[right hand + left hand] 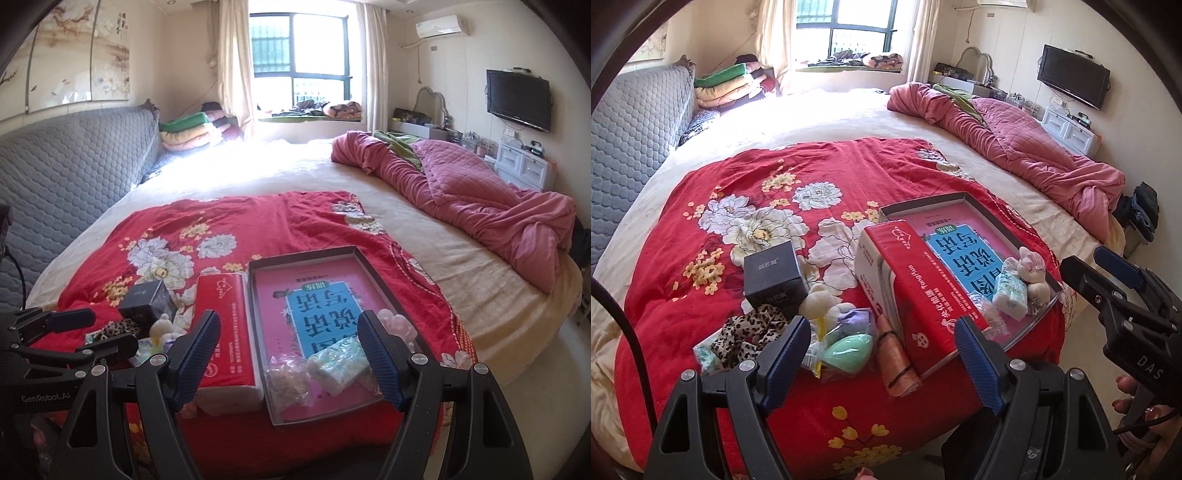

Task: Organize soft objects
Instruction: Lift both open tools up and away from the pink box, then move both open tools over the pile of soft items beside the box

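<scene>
On a red floral blanket (713, 236) lies a pile of small items: a leopard-print scrunchie (746, 336), a cream plush (820, 301), a purple pouch (855, 319), a green sponge (849, 352) and an orange roll (897, 358). A red tissue pack (912, 291) leans against a shallow tray (960, 201). The tray (258, 266) holds a small tissue packet (340, 362), a clear bag (288, 376) and a pink plush (397, 325). My left gripper (882, 321) hovers open over the pile. My right gripper (289, 321) hovers open over the tray's near end. Neither holds anything.
A black box (774, 278) stands beside the pile. A crumpled pink quilt (1015, 147) lies along the bed's right side, and a grey padded headboard (631, 129) stands at the left. The bed's edge and the floor (1082, 332) are at the right.
</scene>
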### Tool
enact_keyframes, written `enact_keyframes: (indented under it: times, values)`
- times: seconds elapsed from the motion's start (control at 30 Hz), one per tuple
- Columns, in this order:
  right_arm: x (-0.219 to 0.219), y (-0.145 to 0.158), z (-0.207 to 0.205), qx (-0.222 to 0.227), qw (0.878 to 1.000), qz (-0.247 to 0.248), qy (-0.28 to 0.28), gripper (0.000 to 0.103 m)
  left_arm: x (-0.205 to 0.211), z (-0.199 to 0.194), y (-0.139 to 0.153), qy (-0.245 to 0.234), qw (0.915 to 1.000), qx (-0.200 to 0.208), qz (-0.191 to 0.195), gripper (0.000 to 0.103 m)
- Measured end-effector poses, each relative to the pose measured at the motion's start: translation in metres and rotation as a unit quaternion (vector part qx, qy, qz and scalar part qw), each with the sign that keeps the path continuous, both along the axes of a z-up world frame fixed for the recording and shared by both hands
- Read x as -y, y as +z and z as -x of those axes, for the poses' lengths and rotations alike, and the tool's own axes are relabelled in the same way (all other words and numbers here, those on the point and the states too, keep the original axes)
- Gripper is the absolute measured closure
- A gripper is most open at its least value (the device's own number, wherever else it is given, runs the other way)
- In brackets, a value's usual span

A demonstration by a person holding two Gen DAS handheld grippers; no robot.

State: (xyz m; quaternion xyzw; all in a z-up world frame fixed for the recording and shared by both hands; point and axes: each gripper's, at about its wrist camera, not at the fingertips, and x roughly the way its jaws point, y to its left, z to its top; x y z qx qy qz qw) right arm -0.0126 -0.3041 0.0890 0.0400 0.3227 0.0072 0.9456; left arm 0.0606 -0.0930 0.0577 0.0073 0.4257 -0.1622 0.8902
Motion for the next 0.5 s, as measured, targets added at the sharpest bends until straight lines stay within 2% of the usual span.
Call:
enact_keyframes:
  times: [0.5]
  values:
    - [-0.025,0.005,0.005,0.01,0.999,0.009,0.036,0.025,-0.078,0.003,0.005,0.064,0.9978,0.004,0.016,0.024]
